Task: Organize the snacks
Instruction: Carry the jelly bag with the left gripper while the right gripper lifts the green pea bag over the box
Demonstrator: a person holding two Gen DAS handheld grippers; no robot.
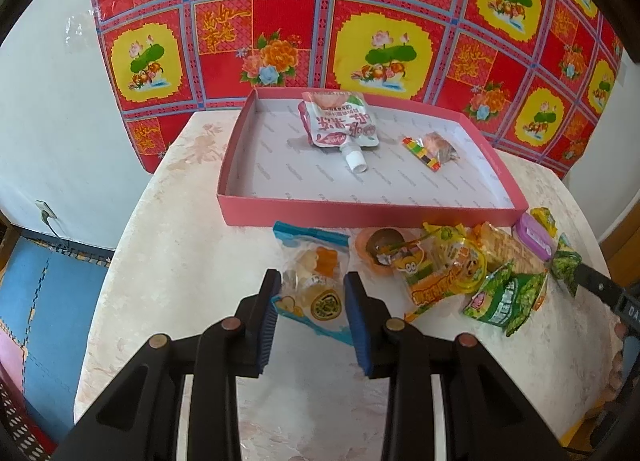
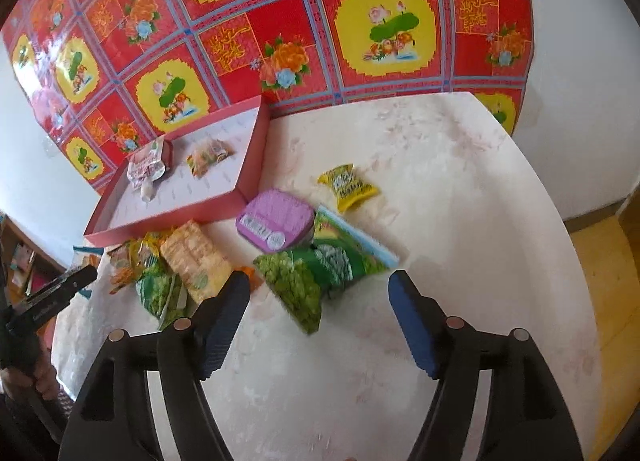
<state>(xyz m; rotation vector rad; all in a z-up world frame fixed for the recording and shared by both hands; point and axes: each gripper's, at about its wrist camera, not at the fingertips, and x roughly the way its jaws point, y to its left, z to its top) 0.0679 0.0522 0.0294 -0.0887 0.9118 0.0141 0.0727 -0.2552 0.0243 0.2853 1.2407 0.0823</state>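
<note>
A clear gummy packet with blue edges (image 1: 310, 261) lies on the pale table, and my left gripper (image 1: 312, 277) is shut on its sides. A pink tray (image 1: 360, 216) behind it holds a spouted pouch (image 1: 340, 123) and a small colourful packet (image 1: 432, 149). My right gripper (image 2: 318, 281) stands open and wide above the table. A green snack bag (image 2: 296, 285) lies between and just ahead of its fingertips, untouched. Beside that bag sit a purple tin (image 2: 276, 221), a cracker pack (image 2: 196, 261) and a yellow packet (image 2: 348, 187).
More snacks are heaped in front of the tray: an orange jelly cup (image 1: 376, 249), a yellow-orange packet (image 1: 440, 269) and green bags (image 1: 508, 297). A red floral cloth (image 1: 320, 21) hangs behind the table. The table's rounded edge (image 2: 560, 221) drops to a wooden floor on the right.
</note>
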